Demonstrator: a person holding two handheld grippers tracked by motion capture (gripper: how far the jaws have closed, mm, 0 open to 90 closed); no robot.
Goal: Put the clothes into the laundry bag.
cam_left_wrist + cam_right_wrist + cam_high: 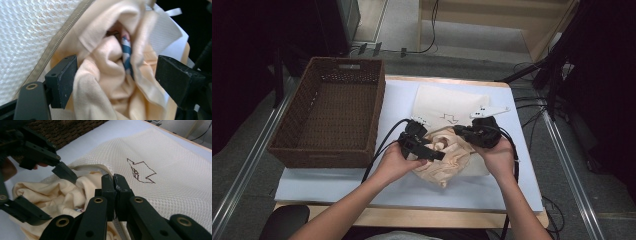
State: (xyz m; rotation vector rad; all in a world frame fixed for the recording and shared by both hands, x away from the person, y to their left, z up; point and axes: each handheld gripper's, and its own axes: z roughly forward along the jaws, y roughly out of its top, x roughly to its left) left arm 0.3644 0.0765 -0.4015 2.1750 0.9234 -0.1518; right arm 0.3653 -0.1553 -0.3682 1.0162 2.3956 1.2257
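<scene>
- right gripper (113, 178): jaws clenched on the rim of the mesh laundry bag (160, 152), holding its mouth lifted at the zipper edge.
- left gripper (115, 77): jaws spread wide, one either side of the bunched cream garment (105, 82). the pads do not press it, so it reads as released.
- the garment lies crumpled at the bag's mouth in the middle of the table (312, 187) — partly under the mesh, partly spilling toward the person, between the two hands in the high view.
- step in hand, as i judge it: stuffing the garment into the bag, between pushes.
- the next move calls for a fresh bite on the loose cloth and a push deeper under the held rim, while the right grip keeps the mouth open.
- the wicker basket (332, 115) stands just left of the work.
- hard to make out: how much cloth is already inside — the mesh and folds hide it. a blue-and-white patch (126, 53) deep in the folds is unclear, and the bag's dark line drawing (141, 171) can't be read.
</scene>
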